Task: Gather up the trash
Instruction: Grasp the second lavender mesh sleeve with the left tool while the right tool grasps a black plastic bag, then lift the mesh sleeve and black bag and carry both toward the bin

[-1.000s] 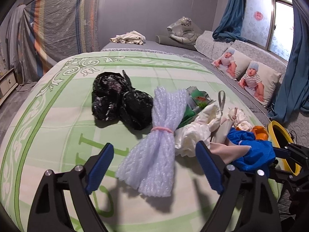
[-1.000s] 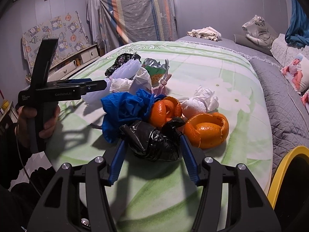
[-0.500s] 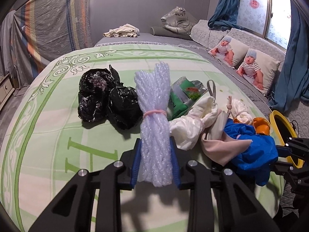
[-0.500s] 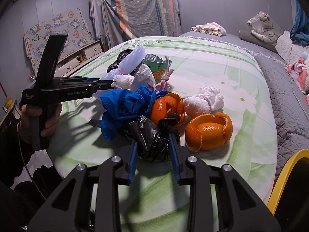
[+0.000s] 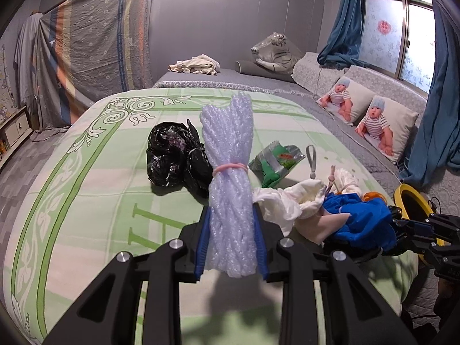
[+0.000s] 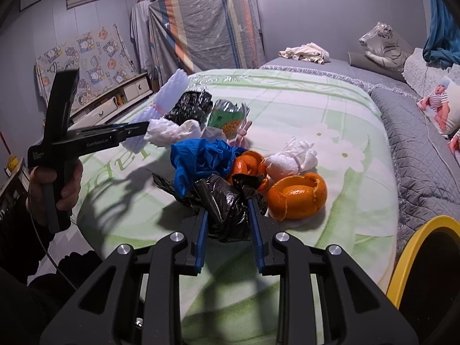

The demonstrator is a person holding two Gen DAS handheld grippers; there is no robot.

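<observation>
Left hand-held gripper [image 5: 231,237]: I have it clenched on the bubble-wrap bundle [image 5: 228,178], low centre of the left wrist view, both blue pads pressed against its lower half.
Bundle axis: long axis runs away from me, near end between my pads, far end pointing to the upper middle of the frame; a pink band [image 5: 230,168] cinches its waist.
Right hand-held gripper [image 6: 229,240]: I have it grasping the black plastic bag [image 6: 227,204], low centre of the right wrist view, crumpled with no clear long axis.
Bed [image 6: 302,109]: green-patterned blanket carries the remaining litter.
Beside the bag: blue glove [image 6: 201,158] touching its top left, orange peel [image 6: 297,195] just to its right.
Yellow bin [image 6: 414,253]: lower right edge of the frame, beside the bed.
</observation>
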